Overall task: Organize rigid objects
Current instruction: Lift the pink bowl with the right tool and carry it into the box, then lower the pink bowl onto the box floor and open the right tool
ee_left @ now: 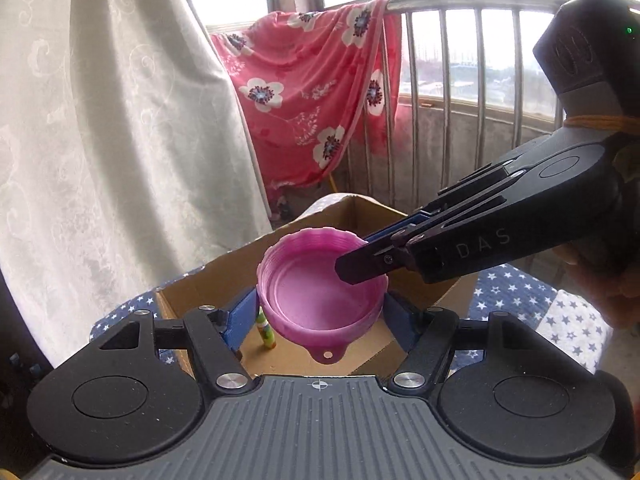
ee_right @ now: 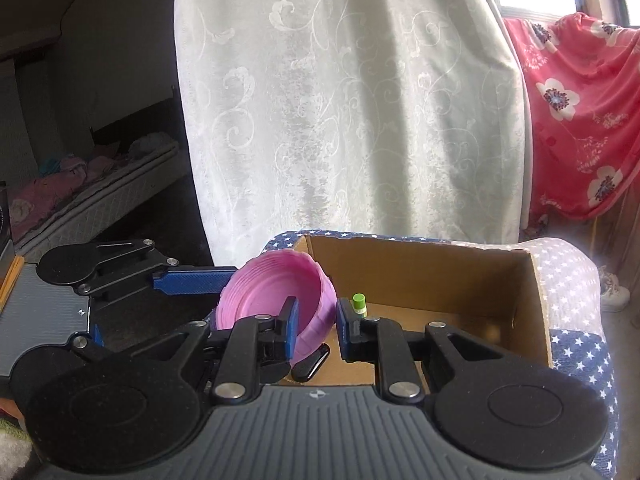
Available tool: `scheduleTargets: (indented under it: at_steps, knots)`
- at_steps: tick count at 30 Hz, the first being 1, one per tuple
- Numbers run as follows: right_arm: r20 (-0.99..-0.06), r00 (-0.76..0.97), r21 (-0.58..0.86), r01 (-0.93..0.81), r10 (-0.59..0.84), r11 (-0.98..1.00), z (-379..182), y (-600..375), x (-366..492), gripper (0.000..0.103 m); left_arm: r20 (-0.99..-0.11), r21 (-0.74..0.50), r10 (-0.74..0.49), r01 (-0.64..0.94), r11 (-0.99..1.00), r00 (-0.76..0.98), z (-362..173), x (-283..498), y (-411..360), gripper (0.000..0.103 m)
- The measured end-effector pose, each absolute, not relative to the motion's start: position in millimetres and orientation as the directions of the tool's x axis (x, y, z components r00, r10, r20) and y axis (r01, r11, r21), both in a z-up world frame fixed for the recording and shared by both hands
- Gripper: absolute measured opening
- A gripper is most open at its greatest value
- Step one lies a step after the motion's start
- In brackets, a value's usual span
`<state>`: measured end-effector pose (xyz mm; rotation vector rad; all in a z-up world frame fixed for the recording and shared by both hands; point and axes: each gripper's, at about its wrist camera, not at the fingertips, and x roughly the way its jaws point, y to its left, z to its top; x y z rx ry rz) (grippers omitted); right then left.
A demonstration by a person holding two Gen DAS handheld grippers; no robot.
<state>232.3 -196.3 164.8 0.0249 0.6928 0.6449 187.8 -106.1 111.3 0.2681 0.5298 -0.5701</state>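
– Pink bowl (ee_left: 316, 296): where is it sitting right now?

– You have it off the ground, over the near left part of the open cardboard box (ee_left: 224, 268), tipped so its hollow faces your left camera. The small tab with a hole hangs at its lower edge.

– Take me across from the left.

– Pale patterned curtain (ee_left: 120, 120) at far left. Next comes the box's left wall, and inside the box a tube with a green cap (ee_left: 267, 332) stands on the floor, just left of the bowl and lower than it. Then the bowl itself.

– And your read on my left gripper (ee_left: 320, 312)?

– Its jaws stand fairly wide, one blue pad against each side of the bowl's outer wall, so you are gripping the bowl across its body.

– The right one?

– Your right gripper (ee_left: 352, 268) comes in from the right edge of the picture, angled downward. Its jaws are narrow and pinch the bowl's far right rim: one finger lies inside the hollow, the other outside the wall. Your right camera shows the same, the wall caught between the two pads.

– What is past that?

– A red floral cloth (ee_left: 312, 92) draped over the metal railing (ee_left: 460, 80) behind, and at lower right the blue star-print cloth (ee_left: 520, 300) that the box rests on.
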Motion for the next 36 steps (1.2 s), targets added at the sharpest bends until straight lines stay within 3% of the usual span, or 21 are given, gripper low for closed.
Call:
scheduleTargets:
  at_steps: [8, 16, 27, 36]
  knots:
    - [-0.773, 0.36, 0.325, -0.484, 0.523, 0.813, 102.7, -184.2, 323.3, 0.021, -0.743, -0.001, -0.387, 0.577, 0.816, 0.546, 71.6, 264.5, -123.7, 0.069]
    - [-0.846, 0.218, 0.349, -0.462, 0.486, 0.815, 62.2, -173.9, 360.8, 0.021, -0.839, -0.052, -0.339, 0.557, 0.829, 0.426, 46.6, 296.2, -129.0, 0.069]
    - [-0.87, 0.176, 0.334, -0.477, 0.46, 0.813, 54.3, -167.7, 361.4, 0.02, -0.849, -0.063, -0.336, 0.554, 0.83, 0.408, 51.7, 298.9, -125.9, 0.073]
    - [-0.795, 0.276, 0.384, -0.462, 0.541, 0.8, 100.2, -200.0, 333.4, 0.021, -0.785, -0.078, -0.39, 0.548, 0.833, 0.481, 84.9, 276.3, -117.5, 0.08]
